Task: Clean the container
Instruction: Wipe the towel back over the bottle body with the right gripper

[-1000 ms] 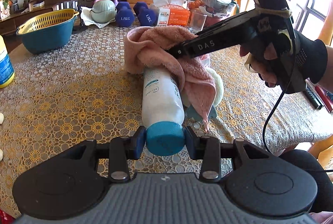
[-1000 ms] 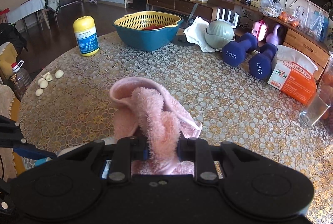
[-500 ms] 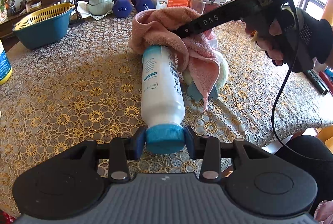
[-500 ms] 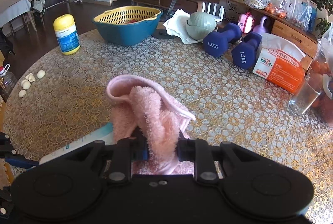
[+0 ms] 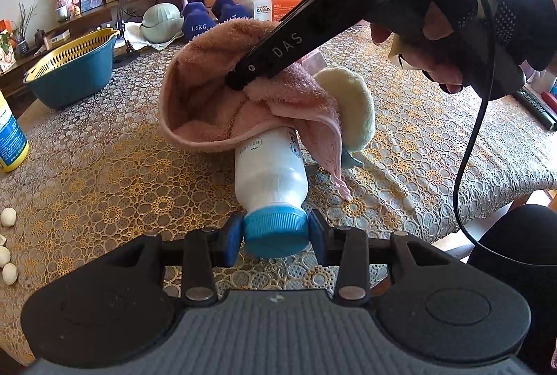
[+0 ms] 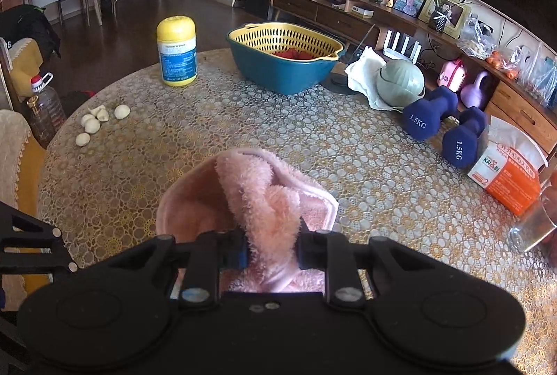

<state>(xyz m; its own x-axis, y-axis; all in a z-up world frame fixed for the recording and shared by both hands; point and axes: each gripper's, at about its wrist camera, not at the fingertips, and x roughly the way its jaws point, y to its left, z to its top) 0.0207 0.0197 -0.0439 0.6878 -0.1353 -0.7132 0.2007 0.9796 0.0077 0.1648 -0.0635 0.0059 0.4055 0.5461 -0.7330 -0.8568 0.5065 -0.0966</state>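
Blue cap clamped tight in left gripper, white bottle lying out over lace tablecloth. Beyond, right gripper pinched shut on pink towel; towel dragged back along bottle toward cap, more of body now covered. Looked like mid-wipe, cap end not yet done

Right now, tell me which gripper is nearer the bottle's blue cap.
Left. The left gripper is shut on the blue cap itself. The right gripper pinches the pink towel draped over the bottle's far end.
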